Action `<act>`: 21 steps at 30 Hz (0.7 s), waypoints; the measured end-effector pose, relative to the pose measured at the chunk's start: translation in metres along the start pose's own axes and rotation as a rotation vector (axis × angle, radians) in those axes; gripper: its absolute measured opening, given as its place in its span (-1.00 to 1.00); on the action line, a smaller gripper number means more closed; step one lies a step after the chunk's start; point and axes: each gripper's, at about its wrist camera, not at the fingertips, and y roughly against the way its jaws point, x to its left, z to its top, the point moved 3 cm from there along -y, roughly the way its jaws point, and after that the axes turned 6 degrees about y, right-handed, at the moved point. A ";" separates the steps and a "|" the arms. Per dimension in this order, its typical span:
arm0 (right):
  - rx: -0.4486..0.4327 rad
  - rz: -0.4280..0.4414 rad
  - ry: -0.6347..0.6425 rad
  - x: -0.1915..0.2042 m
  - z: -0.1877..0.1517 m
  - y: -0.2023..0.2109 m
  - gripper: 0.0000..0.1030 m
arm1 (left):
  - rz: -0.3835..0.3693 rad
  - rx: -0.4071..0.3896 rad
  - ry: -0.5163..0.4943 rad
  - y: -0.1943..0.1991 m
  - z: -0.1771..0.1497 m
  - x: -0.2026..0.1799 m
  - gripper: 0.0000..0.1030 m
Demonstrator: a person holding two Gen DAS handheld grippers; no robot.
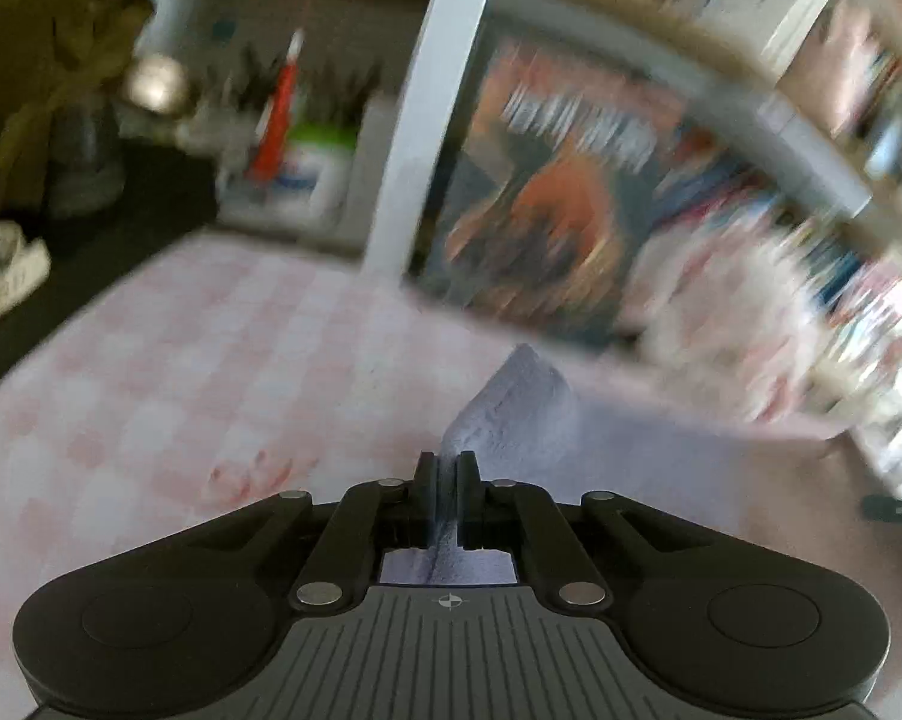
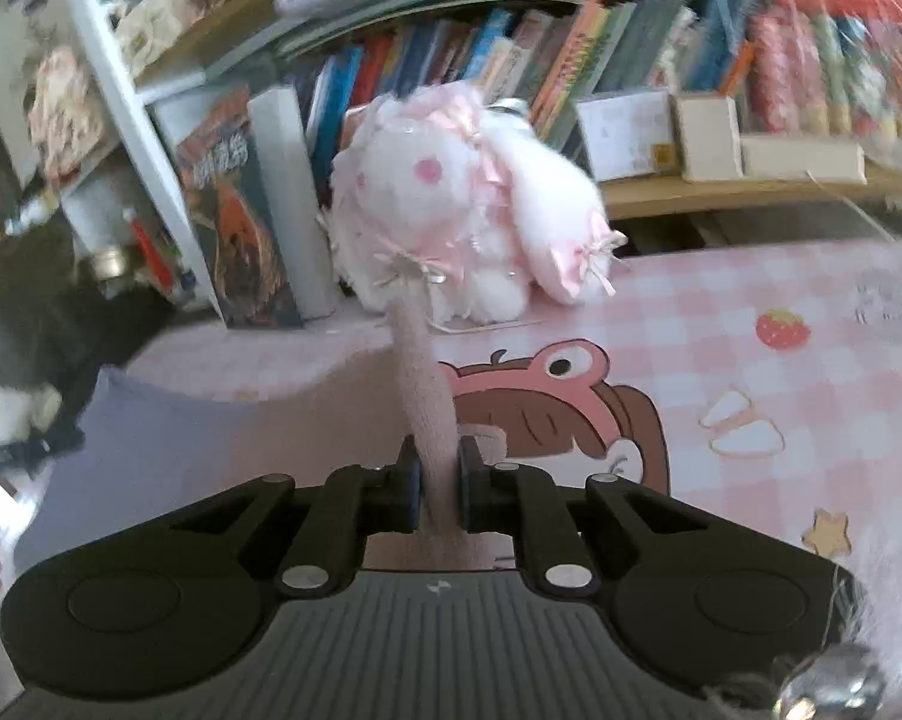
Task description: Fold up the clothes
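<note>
The left gripper (image 1: 447, 468) has its jaws pressed together on a fold of pale lavender cloth (image 1: 511, 414), which rises in a small peak just past the fingertips and spreads away to the right over the tabletop (image 1: 168, 360). The tabletop wears a pink-and-white checked cover. Most of the left wrist view is smeared by motion blur; a white upright post (image 1: 426, 120) and a book with an orange cover picture (image 1: 559, 198) stand at the far edge.

The right gripper (image 2: 438, 474) is likewise pinched tight, on a narrow strip of dusty-pink fleecy fabric (image 2: 426, 396) that runs straight ahead from between the jaws toward the far edge. Whether this strip and the lavender cloth (image 2: 168, 438) lying to its left belong to one garment cannot be told. The cover under it is printed with a cartoon figure in a pink frog hood (image 2: 547, 396) and a strawberry (image 2: 782, 328).

At the far edge sits a white plush rabbit (image 2: 469, 210) with pink bows. Behind it, a wooden shelf (image 2: 721, 189) carries a row of books (image 2: 631, 60) and some small boxes.
</note>
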 end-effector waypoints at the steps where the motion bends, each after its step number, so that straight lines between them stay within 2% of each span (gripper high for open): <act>1: 0.037 -0.021 0.012 -0.001 -0.004 -0.009 -0.85 | 0.008 -0.006 -0.012 -0.005 -0.004 0.000 -0.91; 3: 0.077 -0.048 0.037 -0.002 -0.013 -0.026 -0.84 | 0.026 -0.016 -0.040 -0.002 -0.005 -0.004 -0.90; 5: 0.058 -0.062 0.060 0.001 -0.014 -0.026 -0.83 | 0.047 -0.020 -0.065 0.001 -0.006 -0.007 -0.75; 8: 0.052 -0.091 0.086 0.006 -0.012 -0.023 -0.77 | 0.048 -0.052 -0.077 0.014 -0.004 -0.008 -0.70; 10: 0.023 -0.119 0.109 0.008 -0.011 -0.015 -0.30 | 0.028 -0.099 -0.080 0.030 -0.004 -0.009 -0.58; 12: -0.013 -0.149 0.135 0.009 -0.011 -0.004 -0.25 | 0.008 -0.129 -0.085 0.046 -0.005 -0.012 -0.26; 13: -0.018 -0.149 0.140 0.009 -0.012 0.003 -0.20 | 0.001 -0.137 -0.088 0.054 -0.007 -0.013 -0.16; 18: -0.036 -0.178 0.208 0.017 -0.024 0.035 0.09 | 0.005 -0.140 -0.085 0.083 -0.025 -0.021 -0.11; 21: -0.044 -0.196 0.245 0.021 -0.036 0.053 0.24 | 0.005 -0.141 -0.089 0.098 -0.040 -0.023 0.05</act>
